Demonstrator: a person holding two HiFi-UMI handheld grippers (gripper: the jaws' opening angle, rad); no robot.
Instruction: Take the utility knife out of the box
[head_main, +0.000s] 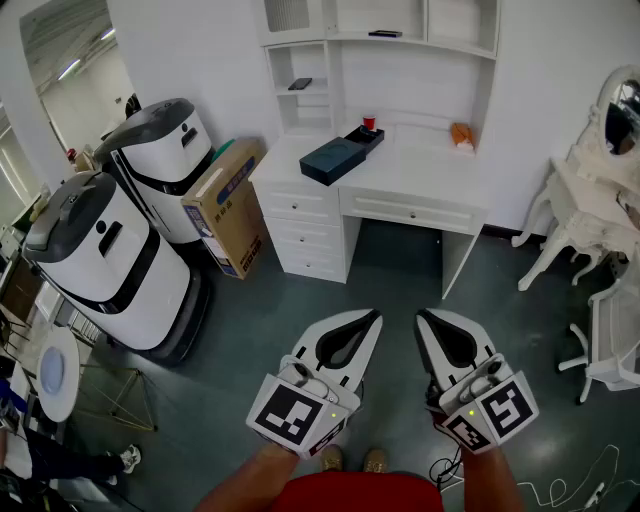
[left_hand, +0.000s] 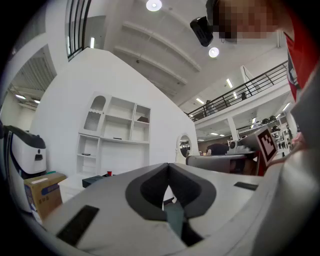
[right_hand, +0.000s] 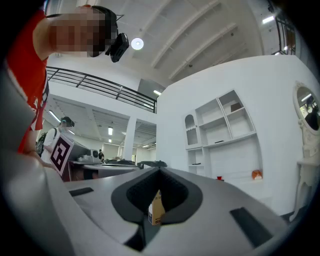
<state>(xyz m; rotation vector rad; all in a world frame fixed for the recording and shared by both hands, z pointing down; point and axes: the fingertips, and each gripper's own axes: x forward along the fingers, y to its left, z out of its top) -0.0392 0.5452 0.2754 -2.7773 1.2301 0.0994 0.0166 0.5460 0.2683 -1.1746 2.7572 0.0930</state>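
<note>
Dark teal box (head_main: 335, 158) lies on the white surface (head_main: 425, 178) at twelve o'clock, well apart from left tool (head_main: 373, 317) and right tool (head_main: 421, 317), both clenched empty. No knife shows, presumably inside; reaching with jaws closed could shove the box off the edge.

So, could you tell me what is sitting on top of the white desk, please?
A dark teal box, a black tray behind it, a small red cup and an orange object. The box looks shut, so whatever lies inside it is hidden.
</note>
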